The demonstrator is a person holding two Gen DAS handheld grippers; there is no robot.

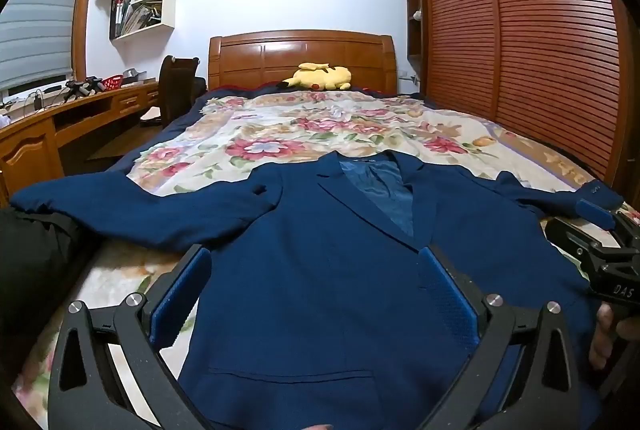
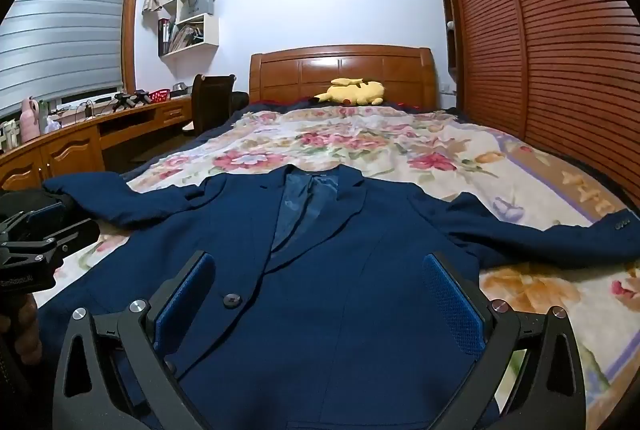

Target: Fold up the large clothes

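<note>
On the bed [image 1: 460, 134], over the floral blanket [image 1: 280, 138], a navy blazer [image 1: 320, 270] lies face up and flat. Its long axis runs from our near edge toward the headboard [image 1: 302, 54]; the collar [image 2: 316, 176] points away, at the yellow plush toy [image 1: 322, 76], and the hem sits nearest us. Both sleeves are spread sideways, roughly square to the body: the left sleeve [image 1: 132, 208] reaches toward the side with the wooden surface [image 1: 80, 110], the right sleeve [image 2: 560, 236] toward the louvred wardrobe [image 2: 560, 50].

The left tongs [image 1: 316, 294] stand wide apart, above the blazer front, gripping nothing. The right tongs [image 2: 320, 294] are likewise wide, empty, over the front near the dark button [image 2: 232, 300].

We cannot see the hem: it is cut off by the bottom of both views and hidden under the black frames. The left cuff end is partly covered by a dark sleeve (ours, presumably) in the left wrist view. Cuff buttons on the right sleeve are small and barely resolved.
</note>
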